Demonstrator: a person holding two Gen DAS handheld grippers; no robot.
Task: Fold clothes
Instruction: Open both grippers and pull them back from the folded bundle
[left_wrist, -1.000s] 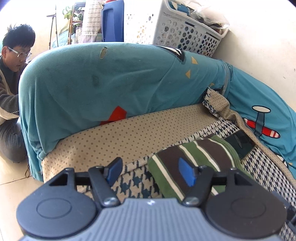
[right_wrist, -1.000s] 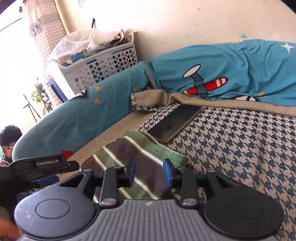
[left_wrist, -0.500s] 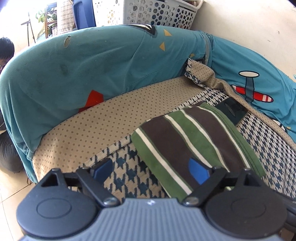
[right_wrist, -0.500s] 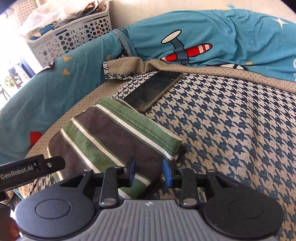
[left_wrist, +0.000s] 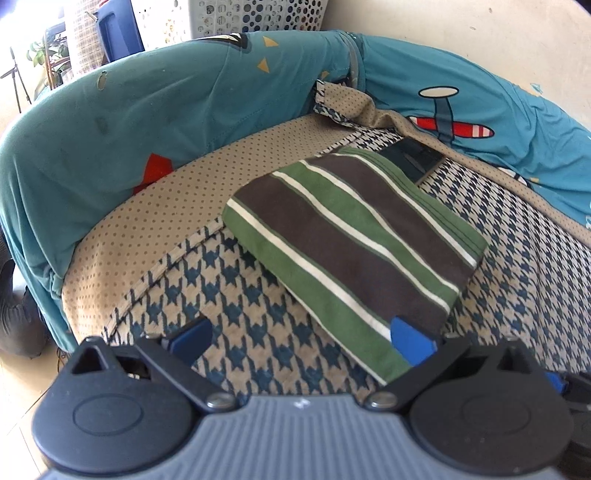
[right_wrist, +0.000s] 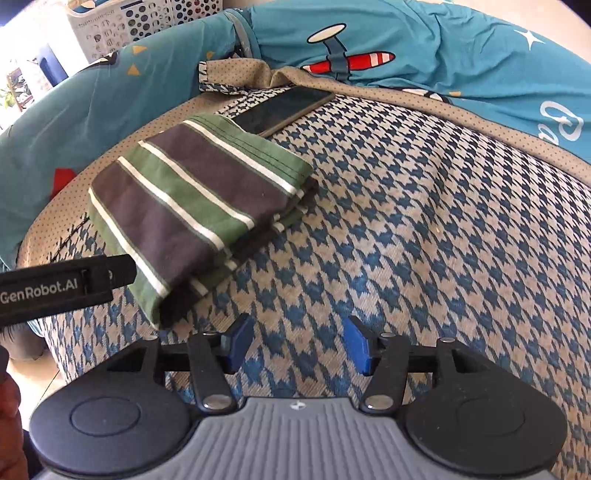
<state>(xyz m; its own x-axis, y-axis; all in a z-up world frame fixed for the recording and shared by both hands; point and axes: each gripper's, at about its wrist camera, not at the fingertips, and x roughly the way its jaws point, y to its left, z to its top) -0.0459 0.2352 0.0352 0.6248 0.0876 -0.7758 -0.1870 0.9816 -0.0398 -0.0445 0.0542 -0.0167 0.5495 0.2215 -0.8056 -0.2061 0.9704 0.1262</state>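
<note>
Roughly, L to R:
Floor/bkgd: far L in left wrist view, pale floor w/ a dark blurred shape (left_wrist: 18, 306) low beside the teal cover; can't tell what it is. A plant (left_wrist: 40, 55), a blue container (left_wrist: 120, 31) and a white perforated basket (left_wrist: 255, 14) stand behind the sofa back.
Teal cover: teal sheet (left_wrist: 147, 107) w/ plane prints, draped over the back and side along the rear edge of the seat.
Seat: houndstooth cushion (right_wrist: 424, 221), blue on beige, w/ dotted beige border (left_wrist: 147, 221) along its L and rear edges.
L gripper: left gripper (left_wrist: 301, 338) low over the front-L part of the cushion, jaws spread wide, nothing between them. Its R fingertip (left_wrist: 410, 338) overlaps the near corner of the garment in the view; contact unclear.
Garment: folded striped garment (right_wrist: 199, 199), green/brown/white, lies flat as a neat rectangle on the rear-L part of the cushion, several layers showing at its R edge.
Strap: black strap (right_wrist: 55, 286) marked GenRobot.AI at L edge of right wrist view, in front of garment's near corner.
Phone: dark phone (right_wrist: 288, 109) face up near the rear edge, just beyond the garment's far end; touching or overlapped, can't tell.
R gripper: right gripper (right_wrist: 299, 345) over bare cushion at the front, R of the garment, jaws part open, empty.
</note>
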